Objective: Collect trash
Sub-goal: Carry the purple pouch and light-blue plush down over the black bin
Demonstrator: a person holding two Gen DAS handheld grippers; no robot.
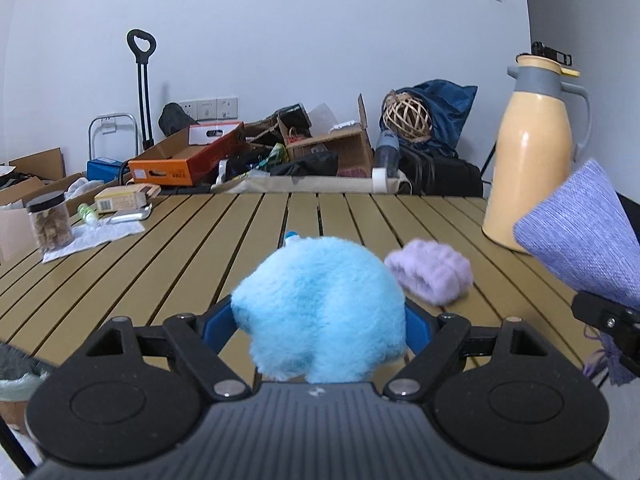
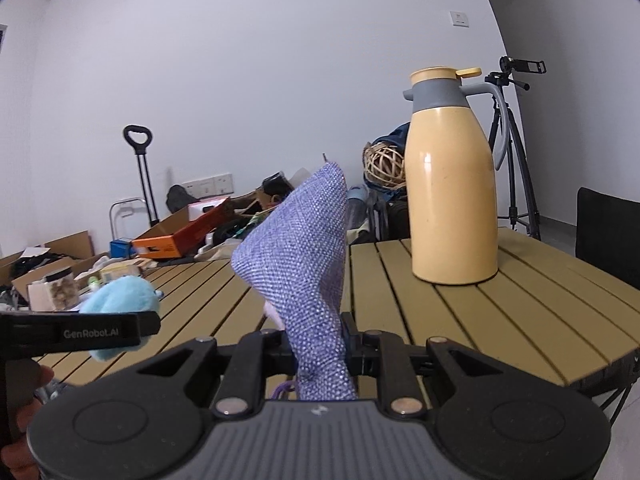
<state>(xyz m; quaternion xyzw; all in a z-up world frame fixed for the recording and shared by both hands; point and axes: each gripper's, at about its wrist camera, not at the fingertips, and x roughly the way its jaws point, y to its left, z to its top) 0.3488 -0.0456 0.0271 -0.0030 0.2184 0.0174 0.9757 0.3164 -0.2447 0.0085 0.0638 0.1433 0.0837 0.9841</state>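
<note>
Trash was in both my hands at that moment: my left gripper (image 1: 320,320) had its jaws pinched into the blue fluff (image 1: 320,308), and my right gripper (image 2: 320,344) had its jaws clamped on the lower end of the purple cloth (image 2: 304,248), both held just above the counter (image 1: 160,248). A lilac fluff (image 1: 430,276) lay loose on the slats, just beyond the blue one and to its right.

Risks, as I judged them: the blue fluff was soft and bulging well past my jaws, so the grip was on pile, not on anything firm, and a quick swing could have let it squirm out. The cloth stood up in a stiff peak and blocked much of my right view; I could have missed what lay behind it. The yellow jug (image 2: 454,200) stood tall near the counter's far right, and a careless sweep of the cloth or my right gripper might have knocked it. My two grippers sat close together, so they could have bumped. No bin showed clearly in either view.
</note>
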